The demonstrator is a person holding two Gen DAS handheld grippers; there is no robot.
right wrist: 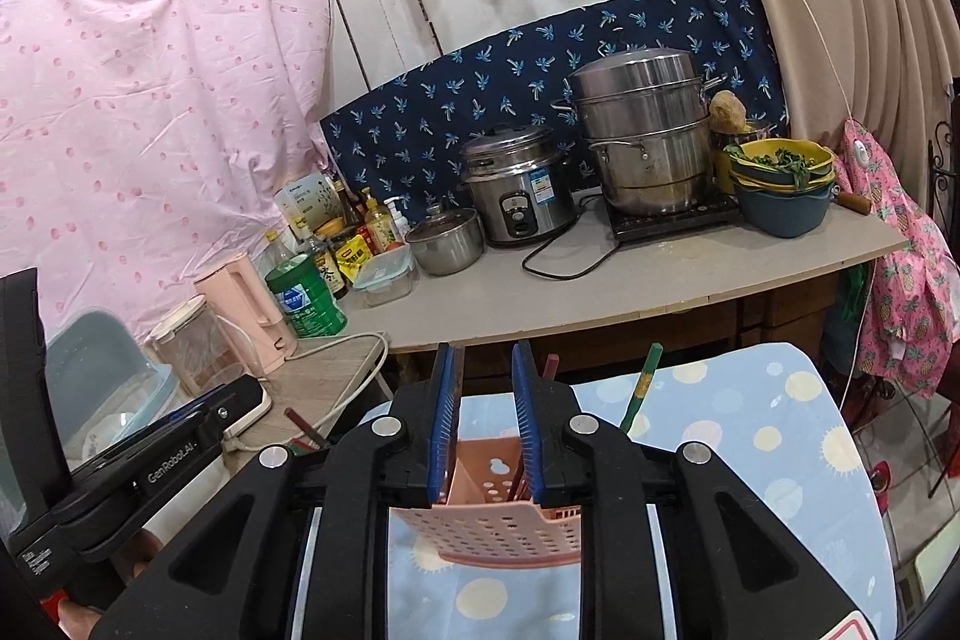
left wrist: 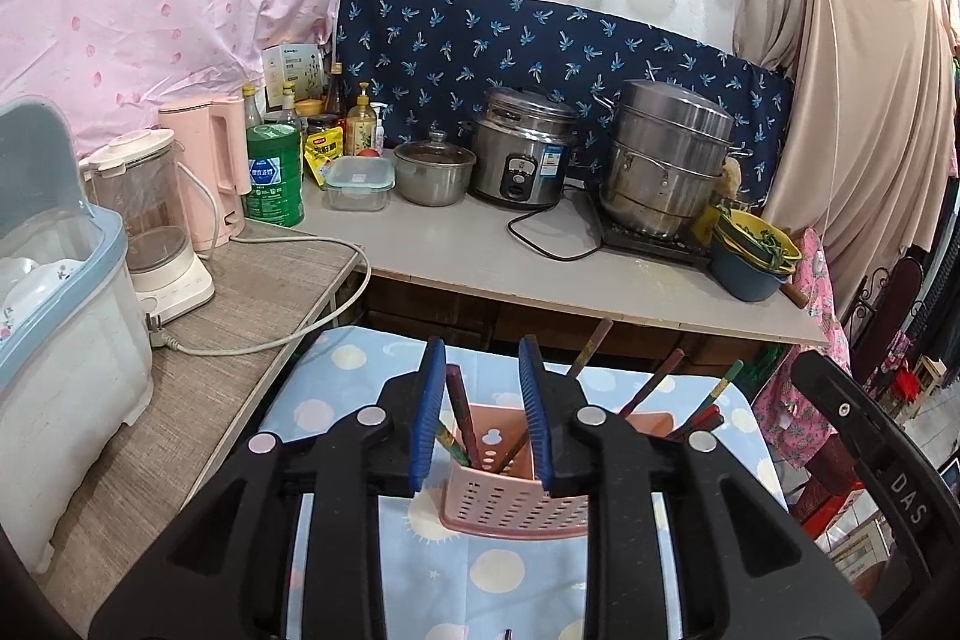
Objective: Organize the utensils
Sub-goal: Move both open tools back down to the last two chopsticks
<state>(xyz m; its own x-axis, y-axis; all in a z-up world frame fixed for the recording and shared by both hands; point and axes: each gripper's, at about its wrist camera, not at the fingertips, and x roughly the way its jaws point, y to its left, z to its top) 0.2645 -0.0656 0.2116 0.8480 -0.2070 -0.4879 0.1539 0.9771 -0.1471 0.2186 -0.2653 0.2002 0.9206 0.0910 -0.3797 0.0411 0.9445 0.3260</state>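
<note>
A pink perforated utensil holder [left wrist: 510, 496] stands on a blue patterned cloth [left wrist: 372, 388]; it also shows in the right wrist view [right wrist: 498, 526]. Several dark chopsticks [left wrist: 462, 415] stand in its compartments, some leaning right [left wrist: 651, 381]. My left gripper [left wrist: 483, 352] is open just above the holder's left compartment, with nothing between its blue pads. My right gripper [right wrist: 485, 358] is open and empty above the holder. A green-tipped chopstick [right wrist: 641, 388] leans to the right of it.
A grey counter [left wrist: 480, 244] behind holds a rice cooker [left wrist: 522, 154], a steamer pot [left wrist: 663, 160], a small pot [left wrist: 433, 169], bottles and a green can [left wrist: 275, 175]. Kettles [left wrist: 159, 220] and a dish bin [left wrist: 54, 316] stand on the left table. Stacked bowls [left wrist: 753, 250] sit at the counter's right.
</note>
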